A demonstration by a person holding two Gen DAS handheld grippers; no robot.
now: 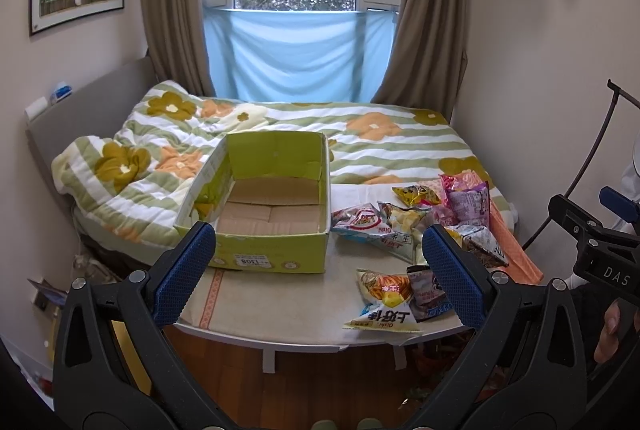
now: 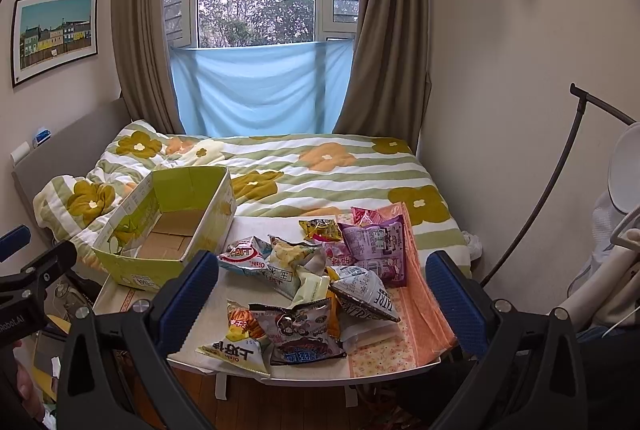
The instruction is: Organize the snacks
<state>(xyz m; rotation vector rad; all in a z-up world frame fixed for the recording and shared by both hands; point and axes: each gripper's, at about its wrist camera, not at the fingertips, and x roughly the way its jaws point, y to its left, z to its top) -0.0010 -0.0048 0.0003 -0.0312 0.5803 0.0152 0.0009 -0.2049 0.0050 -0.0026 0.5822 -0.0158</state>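
— How do the tongs stand?
— Left gripper [image 1: 316, 270] has its jaws spread wide, holding nothing; so does the right gripper [image 2: 320, 290], hovering at the near edge of the table [image 1: 288, 306].
— And the snacks?
— The snack packets [image 2: 316, 270] lie heaped on the table just ahead of the right gripper, between its fingers in its view, and off to the right of the left one.
— The box?
— The green cardboard box [image 1: 276, 254], open with only its cardboard floor showing, sits straight ahead of the left gripper, left of the heap. Beyond it, a flowered quilt [image 1: 360, 146].
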